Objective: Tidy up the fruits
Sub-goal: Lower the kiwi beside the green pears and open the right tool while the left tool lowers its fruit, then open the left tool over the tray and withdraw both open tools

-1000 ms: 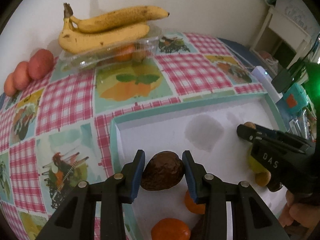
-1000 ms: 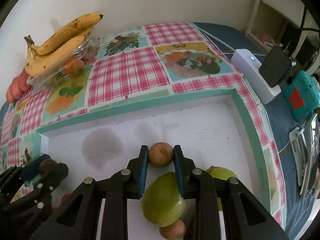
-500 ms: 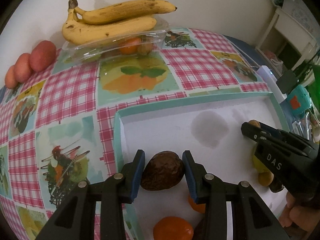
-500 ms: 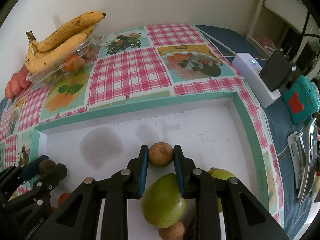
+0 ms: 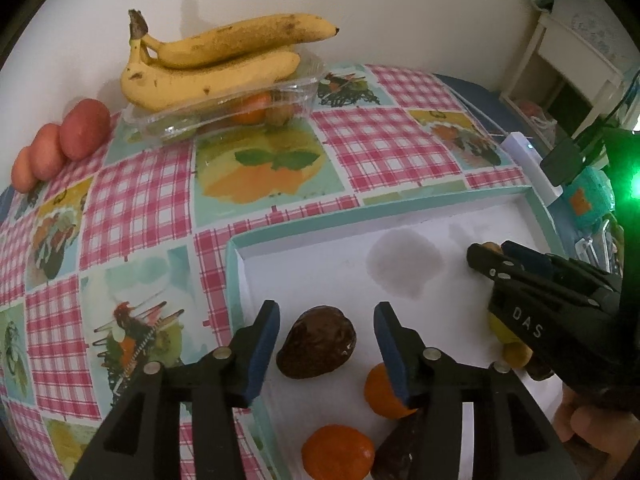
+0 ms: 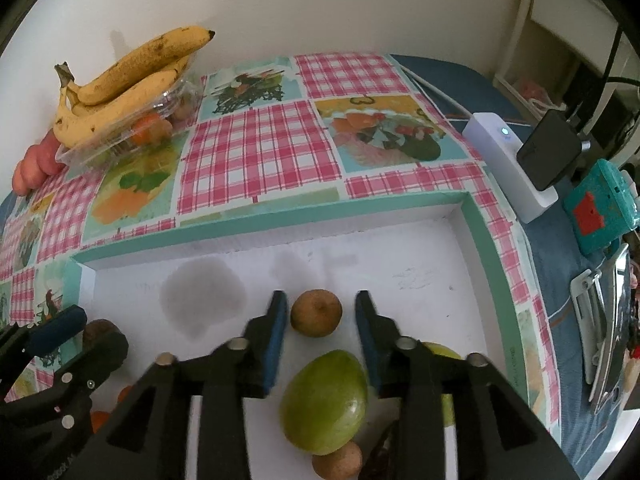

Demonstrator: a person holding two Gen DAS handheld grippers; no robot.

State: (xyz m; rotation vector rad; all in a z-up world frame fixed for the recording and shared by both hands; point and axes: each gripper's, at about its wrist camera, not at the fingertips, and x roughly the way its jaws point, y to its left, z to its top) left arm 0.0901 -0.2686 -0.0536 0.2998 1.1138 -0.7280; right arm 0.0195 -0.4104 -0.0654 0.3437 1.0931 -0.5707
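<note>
A white tray (image 5: 320, 264) with a teal rim lies on the chequered tablecloth. My left gripper (image 5: 326, 320) is open, its blue pads on either side of a dark brown fruit (image 5: 317, 342) lying in the tray, apart from it. Two oranges (image 5: 382, 392) lie just behind it. In the right wrist view my right gripper (image 6: 320, 312) is open around a small brown round fruit (image 6: 316, 312) resting on the tray (image 6: 400, 264). A green mango (image 6: 325, 402) lies below the fingers.
Bananas (image 5: 216, 64) sit on a clear plastic box (image 5: 240, 108) of fruit at the back by the wall, with red fruits (image 5: 64, 140) to its left. A white device (image 6: 510, 164), a black adapter and a teal object lie right of the tray.
Both grippers have opened: the left one let go of the dark brown fruit and the right one let go of the small brown fruit, each now lying in the tray.
</note>
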